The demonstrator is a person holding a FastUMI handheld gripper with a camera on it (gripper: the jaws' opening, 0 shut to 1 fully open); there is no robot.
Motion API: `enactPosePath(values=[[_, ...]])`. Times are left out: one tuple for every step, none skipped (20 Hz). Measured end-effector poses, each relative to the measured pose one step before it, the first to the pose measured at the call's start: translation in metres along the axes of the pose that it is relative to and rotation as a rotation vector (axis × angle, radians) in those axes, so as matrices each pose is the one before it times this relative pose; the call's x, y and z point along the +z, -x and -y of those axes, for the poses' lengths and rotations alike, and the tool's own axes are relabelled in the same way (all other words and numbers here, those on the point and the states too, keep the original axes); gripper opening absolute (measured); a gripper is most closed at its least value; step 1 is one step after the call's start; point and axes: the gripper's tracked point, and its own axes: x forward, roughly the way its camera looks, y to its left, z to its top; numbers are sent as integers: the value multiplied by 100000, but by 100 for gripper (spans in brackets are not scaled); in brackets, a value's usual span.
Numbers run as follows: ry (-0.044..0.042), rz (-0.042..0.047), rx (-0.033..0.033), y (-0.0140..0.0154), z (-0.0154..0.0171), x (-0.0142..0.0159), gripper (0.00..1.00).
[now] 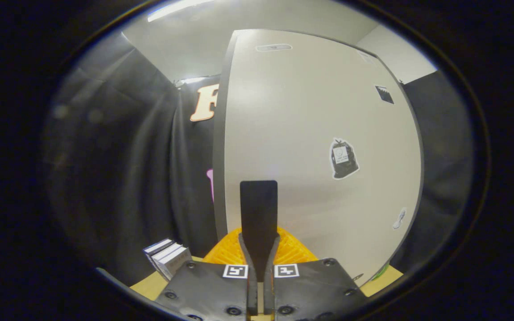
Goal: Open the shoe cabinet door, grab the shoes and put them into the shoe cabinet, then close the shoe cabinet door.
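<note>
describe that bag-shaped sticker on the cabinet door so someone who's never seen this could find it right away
Start at the big pale flat cabinet door that stands just beyond the shut gripper. On the door's face, to the right of the fingers and a little above their tips, sits the black bag-shaped sticker with a white patch. It is the largest, darkest mark on the door; the other stickers are smaller and sit near the door's edges.

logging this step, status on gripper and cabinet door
Gripper shut, fingers together, nothing held. Cabinet door just ahead, looks closed. Orange basket low between fingers and door; books off to the left.
</note>
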Motion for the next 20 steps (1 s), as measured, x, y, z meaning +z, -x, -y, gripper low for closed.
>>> enactPosePath(values=[[-491, -241, 1532, 705, 59, -20, 7], [-254, -419, 1714, 797, 148, -36, 7], [-225, -134, 1862, 922, 146, 18, 7], [-337, -346, 1997, 931, 131, 77, 7], [-423, -504, 2062, 866, 197, 82, 7], [-292, -289, 1959, 1031, 225, 116, 7], [-87, -336, 1902, 1122, 225, 33, 7], [61, -613, 2161, 1071, 284, 70, 7], [-238, -486, 2351, 1192, 253, -19, 7], [-122, -585, 2069, 1275, 352, 30, 7], [300, -282, 1837, 1167, 351, 89, 7], [-46, -480, 1702, 1101, 438, 41, 7], [-118, -229, 1313, 1142, 382, -32, 7], [263, -98, 828, 859, 147, 271, 7], [89, -22, 519, 1030, 471, 137, 7], [277, -93, 68, 1155, 825, -86, 7], [97, -257, -171, 985, 771, -56, 7], [96, -446, -293, 921, 674, 42, 7], [30, -301, -567, 887, 707, 50, 7], [384, -45, -1046, 888, 761, 73, 7]])
